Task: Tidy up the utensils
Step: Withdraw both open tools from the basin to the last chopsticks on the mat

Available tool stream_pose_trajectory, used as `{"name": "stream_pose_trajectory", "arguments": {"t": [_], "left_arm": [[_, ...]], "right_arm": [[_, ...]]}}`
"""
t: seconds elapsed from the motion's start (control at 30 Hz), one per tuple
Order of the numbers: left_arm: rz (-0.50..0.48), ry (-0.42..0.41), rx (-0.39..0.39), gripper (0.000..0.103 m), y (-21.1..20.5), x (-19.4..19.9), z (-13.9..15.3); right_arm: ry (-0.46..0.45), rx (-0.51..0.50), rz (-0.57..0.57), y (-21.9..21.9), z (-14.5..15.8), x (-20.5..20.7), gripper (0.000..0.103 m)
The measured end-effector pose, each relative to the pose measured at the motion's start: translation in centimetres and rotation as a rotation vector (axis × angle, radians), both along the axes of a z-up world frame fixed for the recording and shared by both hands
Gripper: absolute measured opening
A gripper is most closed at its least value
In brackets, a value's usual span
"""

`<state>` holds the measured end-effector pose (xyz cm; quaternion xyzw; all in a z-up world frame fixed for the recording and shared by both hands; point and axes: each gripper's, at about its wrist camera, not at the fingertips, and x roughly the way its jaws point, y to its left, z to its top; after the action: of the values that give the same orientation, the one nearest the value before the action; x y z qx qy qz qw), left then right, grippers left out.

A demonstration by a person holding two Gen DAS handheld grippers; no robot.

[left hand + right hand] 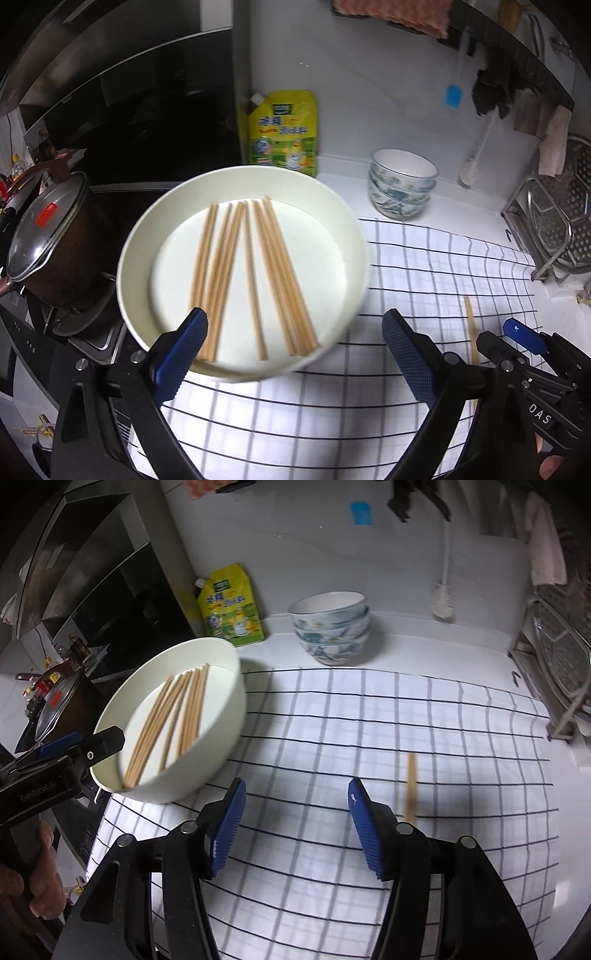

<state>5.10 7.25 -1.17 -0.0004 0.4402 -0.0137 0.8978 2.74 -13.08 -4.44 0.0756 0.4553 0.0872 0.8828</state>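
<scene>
A wide white bowl (240,171) sits at the left edge of a checked cloth (424,266) and holds several wooden chopsticks (255,266) lying side by side. My left gripper (295,321) hovers over the bowl's near rim, open wide, with nothing between its blue pads. In the right wrist view, my right gripper (297,786) is open above the cloth and holds nothing. One loose chopstick (410,786) lies on the cloth just right of its right finger. The bowl (229,709) stands to its left.
Stacked patterned bowls (402,184) and a yellow pouch (284,129) stand against the back wall. A pot with a glass lid (48,236) sits on the stove at the left. A metal rack (554,229) stands at the right. A person's hand (40,878) grips the left tool.
</scene>
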Motion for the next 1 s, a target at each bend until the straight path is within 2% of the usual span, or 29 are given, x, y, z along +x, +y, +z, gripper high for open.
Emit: {"name": "stream_pose_trajectory", "arguments": {"t": [0.2,0.33,0.53,0.67,0.83,1.0], "left_arm": [[-0.043,0.015,0.012,0.094,-3.7,-0.7,-0.9],[-0.094,0.025,0.051,0.094,-6.5,-1.6,-2.4],[-0.159,0.071,0.062,0.094,-9.5,-2.8,-4.8],[-0.180,0.098,0.043,0.094,-10.5,-3.3,-6.0],[-0.194,0.128,0.058,0.094,-11.6,-3.8,-7.1],[-0.198,0.147,0.062,0.094,-12.1,-4.0,-7.8]], "right_arm": [[0.023,-0.011,-0.042,-3.3,-1.0,-1.3,0.058],[0.064,-0.023,-0.085,-5.9,-3.0,-2.3,0.058],[0.141,-0.050,-0.137,-8.7,-6.7,-3.8,0.058],[0.171,-0.062,-0.145,-9.3,-8.6,-4.5,0.058],[0.204,-0.098,-0.144,-9.5,-10.6,-4.7,0.058],[0.172,-0.135,-0.125,-9.1,-10.6,-4.6,0.058]]}}
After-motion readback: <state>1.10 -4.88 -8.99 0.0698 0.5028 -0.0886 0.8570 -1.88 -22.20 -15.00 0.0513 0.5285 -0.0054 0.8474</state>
